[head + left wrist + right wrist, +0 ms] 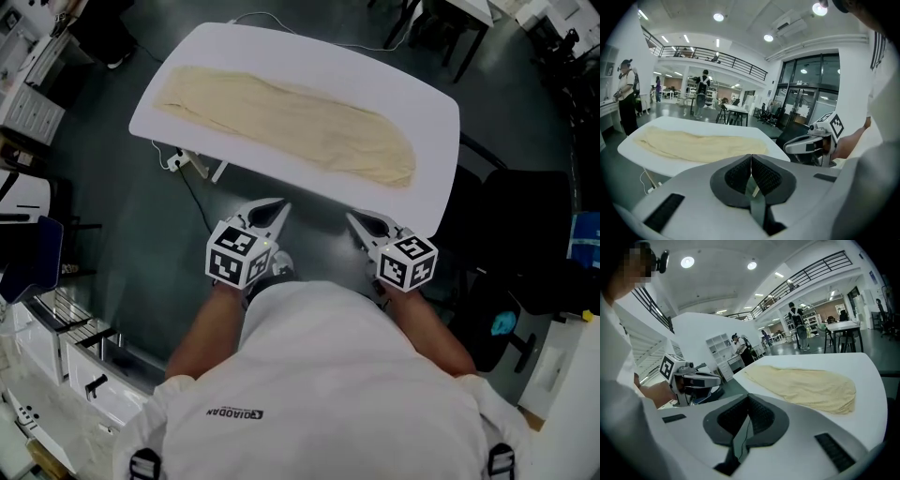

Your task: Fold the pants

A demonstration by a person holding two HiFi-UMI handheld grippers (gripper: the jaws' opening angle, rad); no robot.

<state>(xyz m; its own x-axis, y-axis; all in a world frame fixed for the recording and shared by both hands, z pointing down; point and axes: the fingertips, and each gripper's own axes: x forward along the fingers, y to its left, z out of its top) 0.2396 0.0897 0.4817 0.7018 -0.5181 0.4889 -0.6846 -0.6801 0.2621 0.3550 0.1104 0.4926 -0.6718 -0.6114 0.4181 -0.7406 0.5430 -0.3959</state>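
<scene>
cream pants (291, 127) lie stretched lengthwise across the white table (281, 56).

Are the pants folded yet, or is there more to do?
Done: the cream pants lie flat as one long strip on the white table, maybe already leg over leg. In hand: nothing; the left tongs and right tongs are shut and empty, short of the table. Left: folding the strip shorter.

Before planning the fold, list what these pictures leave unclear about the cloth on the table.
- Pale yellow fabric pants: the waist end and leg split are too small and smooth to tell in the head view.
- Their layers underneath: hidden by the top layer in all views.
- White rounded table: part of the near edge is hidden behind the shut left gripper in the left gripper view.
</scene>
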